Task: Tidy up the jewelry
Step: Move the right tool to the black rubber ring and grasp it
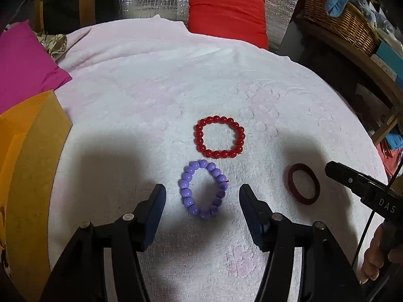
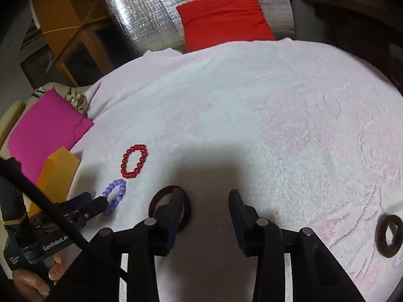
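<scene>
A purple bead bracelet [image 1: 203, 190] lies on the white towel [image 1: 176, 95] between the fingers of my open left gripper [image 1: 203, 196], untouched. A red bead bracelet [image 1: 219, 136] lies just beyond it. A dark red ring bangle [image 1: 303, 183] lies to the right, near my right gripper's finger [image 1: 352, 180]. In the right wrist view my right gripper [image 2: 205, 201] is open, its left finger over the dark red bangle [image 2: 157, 201]. The purple bracelet [image 2: 114, 196] and red bracelet [image 2: 134, 161] lie to the left. A dark brown bangle [image 2: 389, 235] lies far right.
An orange box [image 1: 32, 163] stands at the left edge of the towel, with a magenta cushion [image 1: 22, 63] behind it. A red cushion [image 1: 226, 16] leans against silver foil at the back. A wicker basket [image 1: 340, 17] sits on a shelf at the right.
</scene>
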`<state>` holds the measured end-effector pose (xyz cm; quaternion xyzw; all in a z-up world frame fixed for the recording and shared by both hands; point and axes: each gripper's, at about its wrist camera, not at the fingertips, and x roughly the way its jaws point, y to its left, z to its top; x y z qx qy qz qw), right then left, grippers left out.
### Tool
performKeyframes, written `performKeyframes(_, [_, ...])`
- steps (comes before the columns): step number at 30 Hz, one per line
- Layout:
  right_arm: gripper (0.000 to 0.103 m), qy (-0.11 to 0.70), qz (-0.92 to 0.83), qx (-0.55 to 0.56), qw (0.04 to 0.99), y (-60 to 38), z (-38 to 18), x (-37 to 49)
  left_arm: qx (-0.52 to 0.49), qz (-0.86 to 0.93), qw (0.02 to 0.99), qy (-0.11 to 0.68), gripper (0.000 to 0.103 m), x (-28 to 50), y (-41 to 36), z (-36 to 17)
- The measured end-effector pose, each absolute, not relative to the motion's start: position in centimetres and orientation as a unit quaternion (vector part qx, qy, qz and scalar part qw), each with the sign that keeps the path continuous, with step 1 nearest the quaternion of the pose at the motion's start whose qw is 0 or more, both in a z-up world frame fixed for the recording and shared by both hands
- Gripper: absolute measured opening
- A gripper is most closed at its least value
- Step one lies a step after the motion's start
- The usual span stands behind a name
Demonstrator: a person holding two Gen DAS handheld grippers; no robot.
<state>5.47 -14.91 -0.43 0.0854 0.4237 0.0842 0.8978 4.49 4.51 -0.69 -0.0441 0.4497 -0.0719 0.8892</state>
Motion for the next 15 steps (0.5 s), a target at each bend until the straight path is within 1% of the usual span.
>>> performKeyframes(5, [0.040, 0.410, 0.081, 0.075, 0.905, -15.4, 0.2, 4.9, -0.031, -0.076, 0.900, 0.427, 0.063, 4.2, 4.1, 0.2])
performKeyframes(7, [0.040, 0.407, 0.078, 0.079, 0.907, -16.2, 0.3, 4.7, -0.020, -0.065, 0.899, 0.433, 0.064, 4.6, 3.9, -0.2])
performKeyframes(10, [0.040, 0.411, 0.070, 0.083, 0.905, -17.3, -0.1, 4.5, -0.032, -0.057, 0.891, 0.448, 0.064, 5.2, 4.0, -0.9])
performKeyframes(15, [0.040, 0.406, 0.067, 0.092, 0.907, -18.7, 0.4, 4.1, -0.025, -0.053, 0.895, 0.443, 0.064, 5.1, 3.6, -0.9])
